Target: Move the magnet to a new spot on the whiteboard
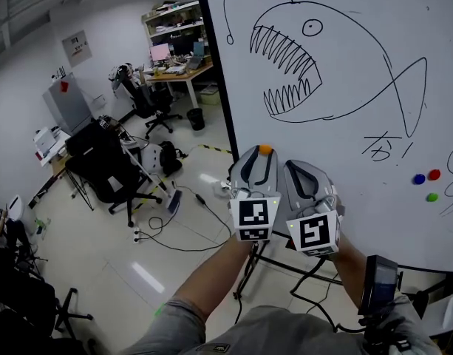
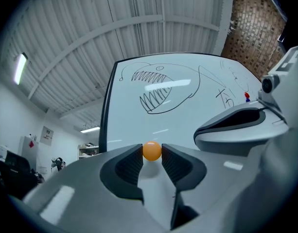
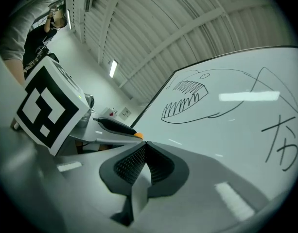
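White gloss covers the whiteboard [image 1: 344,87], which carries a black drawing of a toothy fish [image 1: 300,65] and, far to the right, a blue magnet [image 1: 419,178], a red magnet [image 1: 434,174] and a green magnet [image 1: 431,197]. Left of the board lies a pale office floor with black chairs [image 1: 111,172], a cluttered desk [image 1: 178,69] and loose cables [image 1: 174,228].

The board's right side runs out of the frame, cutting off a scribble there. Whether the orange magnet [image 2: 151,149] touches the board cannot be told.

The left gripper [image 2: 151,154] clamps that orange magnet between its jaw tips, low on the board below the fish's mouth. The right gripper [image 3: 145,143], just beside it, has its jaws pressed together with nothing between them.
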`<action>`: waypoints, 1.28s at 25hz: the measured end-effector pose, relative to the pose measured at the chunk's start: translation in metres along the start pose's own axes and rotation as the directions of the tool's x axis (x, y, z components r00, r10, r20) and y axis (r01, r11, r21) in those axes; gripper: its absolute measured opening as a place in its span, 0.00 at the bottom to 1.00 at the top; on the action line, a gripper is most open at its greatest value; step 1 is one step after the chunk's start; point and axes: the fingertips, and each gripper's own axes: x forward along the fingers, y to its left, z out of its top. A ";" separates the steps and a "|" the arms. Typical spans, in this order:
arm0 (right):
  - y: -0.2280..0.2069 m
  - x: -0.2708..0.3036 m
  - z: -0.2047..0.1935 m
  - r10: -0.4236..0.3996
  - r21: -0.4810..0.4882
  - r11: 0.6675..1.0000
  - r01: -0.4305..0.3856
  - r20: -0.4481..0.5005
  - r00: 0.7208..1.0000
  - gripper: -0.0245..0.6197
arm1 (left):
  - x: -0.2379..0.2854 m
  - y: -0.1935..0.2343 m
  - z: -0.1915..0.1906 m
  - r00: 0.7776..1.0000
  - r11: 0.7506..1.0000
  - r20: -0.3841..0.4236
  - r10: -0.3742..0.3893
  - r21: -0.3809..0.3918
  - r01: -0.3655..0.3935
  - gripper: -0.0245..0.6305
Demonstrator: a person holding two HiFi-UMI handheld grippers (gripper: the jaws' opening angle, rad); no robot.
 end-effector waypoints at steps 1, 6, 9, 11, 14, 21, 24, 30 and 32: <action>0.004 0.007 0.003 0.003 -0.004 1.000 -0.003 0.004 1.000 0.05 | 0.001 0.008 0.000 1.000 1.000 0.003 0.003 0.001 -0.003 0.22; 0.017 0.038 0.014 0.004 -0.012 1.000 -0.004 0.013 1.000 0.05 | 0.007 0.040 -0.002 1.000 1.000 0.016 0.008 -0.003 -0.008 0.22; 0.020 0.050 0.017 -0.002 -0.016 1.000 0.002 0.016 1.000 0.05 | 0.013 0.049 -0.004 1.000 1.000 0.018 -0.010 -0.016 0.011 0.22; 0.020 0.055 0.019 -0.008 -0.014 1.000 0.008 0.015 1.000 0.05 | 0.016 0.052 -0.005 0.999 0.999 0.014 -0.035 -0.038 0.036 0.23; 0.020 0.059 0.021 -0.015 -0.012 1.000 0.015 0.017 1.000 0.05 | 0.018 0.053 -0.006 0.997 0.995 0.020 -0.069 -0.072 0.070 0.23; 0.020 0.062 0.023 -0.025 -0.008 1.000 0.025 0.015 1.000 0.05 | 0.019 0.053 -0.007 0.992 0.984 0.038 -0.120 -0.132 0.124 0.23; 0.020 0.062 0.022 -0.027 -0.008 1.000 0.027 0.011 1.000 0.05 | 0.019 0.053 -0.007 0.992 0.984 0.040 -0.120 -0.130 0.124 0.22; 0.021 0.062 0.021 -0.026 -0.014 1.000 0.026 0.008 1.000 0.05 | 0.018 0.052 -0.005 0.994 0.990 0.043 -0.104 -0.096 0.108 0.22; 0.021 0.062 0.021 -0.025 -0.011 1.000 0.025 0.006 1.000 0.05 | 0.016 0.054 -0.005 0.995 0.992 0.050 -0.085 -0.087 0.089 0.24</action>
